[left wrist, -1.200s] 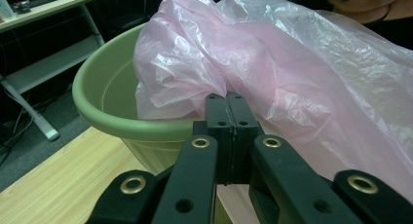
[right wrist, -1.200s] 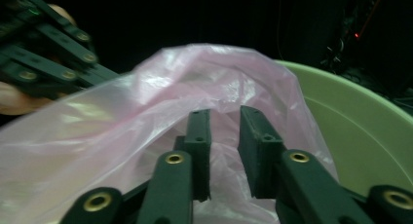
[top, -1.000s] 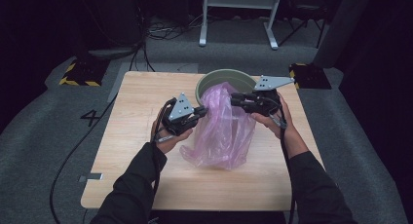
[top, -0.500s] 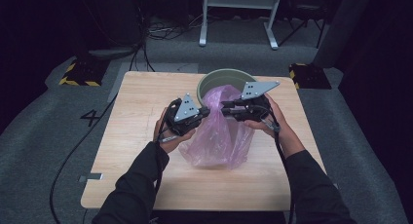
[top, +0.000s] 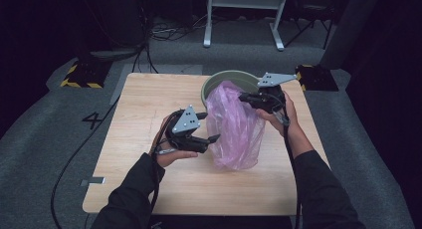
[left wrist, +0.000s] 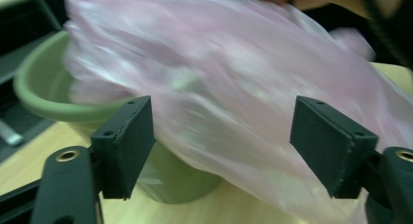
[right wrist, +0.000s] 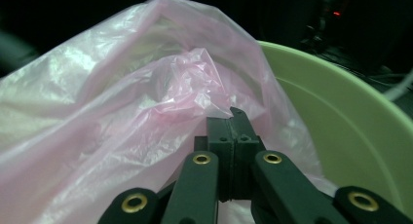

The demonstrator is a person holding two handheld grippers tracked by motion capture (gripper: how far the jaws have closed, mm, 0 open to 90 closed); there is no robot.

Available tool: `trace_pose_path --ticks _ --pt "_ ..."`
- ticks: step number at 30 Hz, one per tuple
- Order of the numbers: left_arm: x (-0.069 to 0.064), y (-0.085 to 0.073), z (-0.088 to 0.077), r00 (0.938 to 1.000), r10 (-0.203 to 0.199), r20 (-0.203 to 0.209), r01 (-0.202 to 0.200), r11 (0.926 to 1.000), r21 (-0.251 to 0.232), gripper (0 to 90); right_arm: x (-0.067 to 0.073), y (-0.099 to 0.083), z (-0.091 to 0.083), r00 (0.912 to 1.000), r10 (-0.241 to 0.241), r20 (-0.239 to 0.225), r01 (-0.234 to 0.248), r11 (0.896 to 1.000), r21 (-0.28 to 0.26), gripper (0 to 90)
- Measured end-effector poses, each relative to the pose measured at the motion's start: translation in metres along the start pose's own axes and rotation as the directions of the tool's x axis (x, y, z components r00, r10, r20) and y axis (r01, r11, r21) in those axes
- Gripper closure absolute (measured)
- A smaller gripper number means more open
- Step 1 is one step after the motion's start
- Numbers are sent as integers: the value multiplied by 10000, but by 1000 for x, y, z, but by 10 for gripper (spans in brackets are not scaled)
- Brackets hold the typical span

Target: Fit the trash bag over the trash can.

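Pink plastic bag (top: 235,129): stands on the bench (top: 149,104), loose and puffed, its top leaning against the near rim of the green tub (top: 219,82) just behind. Bag is not seated in the tub yet; most of it hangs outside, in front of the tub wall.

My right gripper (top: 245,97): jaws have just been closing and are now pinched tight on a fold of film at the bag's upper edge, per right gripper view (right wrist: 233,118). Grip looks thin, film only.

My left gripper (top: 211,138): jaws have just been opening, now stand wide apart and let go. In left gripper view the bag (left wrist: 234,87) sits beyond the pads with nothing pressed; the tub (left wrist: 44,95) is behind, to the left. Gripper sits beside the bag's lower left flank, approx. mid-bench.

Status, my judgement: work appears to be lining the tub w/ the bag. Done: bag upright, one edge secured. Left: re-grip opposite edge w/ left, spread the mouth, pull it over the rim, push the body down inside.

Bench otherwise bare wood; floor around is grey, cables at rear.
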State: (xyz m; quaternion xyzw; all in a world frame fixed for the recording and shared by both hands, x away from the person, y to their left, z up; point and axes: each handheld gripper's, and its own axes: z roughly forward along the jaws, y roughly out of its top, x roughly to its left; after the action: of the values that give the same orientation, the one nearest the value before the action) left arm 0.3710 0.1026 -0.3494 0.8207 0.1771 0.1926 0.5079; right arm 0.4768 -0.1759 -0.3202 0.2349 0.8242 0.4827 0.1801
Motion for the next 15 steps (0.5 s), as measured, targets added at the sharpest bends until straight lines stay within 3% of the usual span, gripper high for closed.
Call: trace_pose_path --ticks 6,12,15 --pt "-20 -6 -5 9984 95 566 -92 9999 -66 162 -10 0 2 9963 427 752 -430 9991 26 900" --pt "-45 -7 -6 9947 104 1025 -90 9999 -143 156 -10 2 4 9933 371 1090 -386 9992 113 900" --pt "-54 -12 3 9919 465 1184 -489 9986 177 156 -10 2 3 9927 346 1153 -371 9991 196 900"
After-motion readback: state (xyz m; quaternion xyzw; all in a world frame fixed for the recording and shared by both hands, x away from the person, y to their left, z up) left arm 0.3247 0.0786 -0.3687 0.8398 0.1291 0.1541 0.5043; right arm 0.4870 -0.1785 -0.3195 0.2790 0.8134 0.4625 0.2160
